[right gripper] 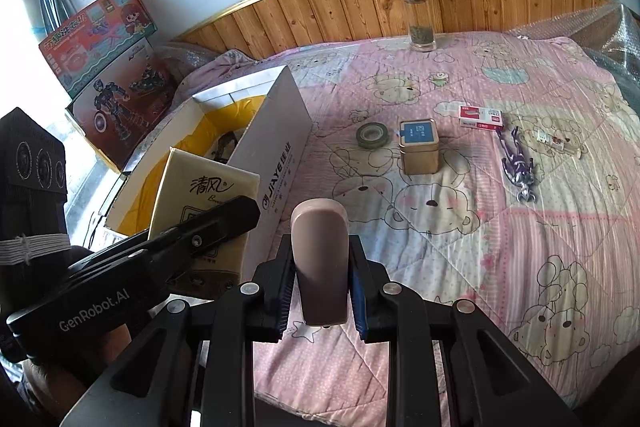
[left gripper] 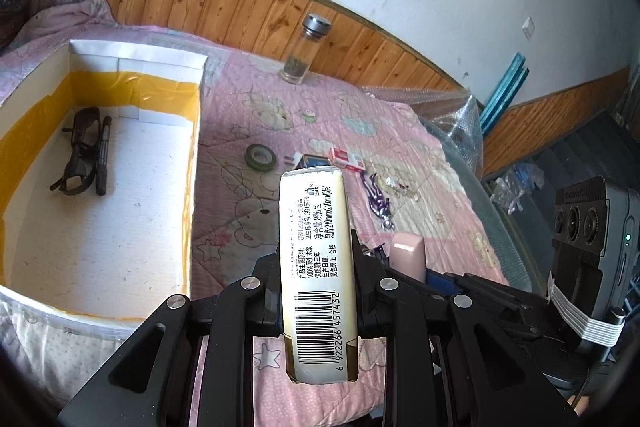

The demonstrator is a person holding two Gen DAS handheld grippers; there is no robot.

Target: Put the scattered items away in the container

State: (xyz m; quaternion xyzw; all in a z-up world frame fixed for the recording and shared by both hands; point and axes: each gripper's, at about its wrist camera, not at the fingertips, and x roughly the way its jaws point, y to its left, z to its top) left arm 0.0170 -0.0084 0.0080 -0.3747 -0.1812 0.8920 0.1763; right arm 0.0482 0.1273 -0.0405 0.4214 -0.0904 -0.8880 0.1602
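Left wrist view
Grip: left gripper point(left gripper: 318, 291) is clamped on a cream tissue pack point(left gripper: 316, 267), barcode side up, lifted above the pink quilt point(left gripper: 240, 187).
Container: open box point(left gripper: 194, 155) with white walls and yellow tape sits at 9 to 10 o'clock; the pack is just right of its near wall, not yet over the opening.
Done: black glasses point(left gripper: 78, 151) and a black marker point(left gripper: 103, 155) already lie inside the box.
Left: tape roll point(left gripper: 260, 157), red-and-white small box point(left gripper: 347, 159), purple figure point(left gripper: 379, 201) and glass bottle point(left gripper: 306, 49), all at 12 to 1 o'clock.
Room: box floor is mostly bare toward 7 o'clock, so a drop looks easy once the wall is cleared.

Right wrist view
Grip: right gripper point(right gripper: 320, 287) pinches a pinkish-brown rounded case point(right gripper: 322, 263) between its blue pads, held off the quilt point(right gripper: 500, 247).
Container: box point(right gripper: 276, 147) lies at 10 o'clock, with the left gripper point(right gripper: 192, 239) and its tissue pack point(right gripper: 200, 195) at the box's near end.
Left: gold tin with blue lid point(right gripper: 419, 147) at 12 o'clock, plus a small clear vial point(right gripper: 558, 143) at 2 o'clock.
Progress: judged under halfway.
Edges: the other tool crowds the box's near end; bed edge with bubble wrap point(right gripper: 620, 27) at 2 o'clock.
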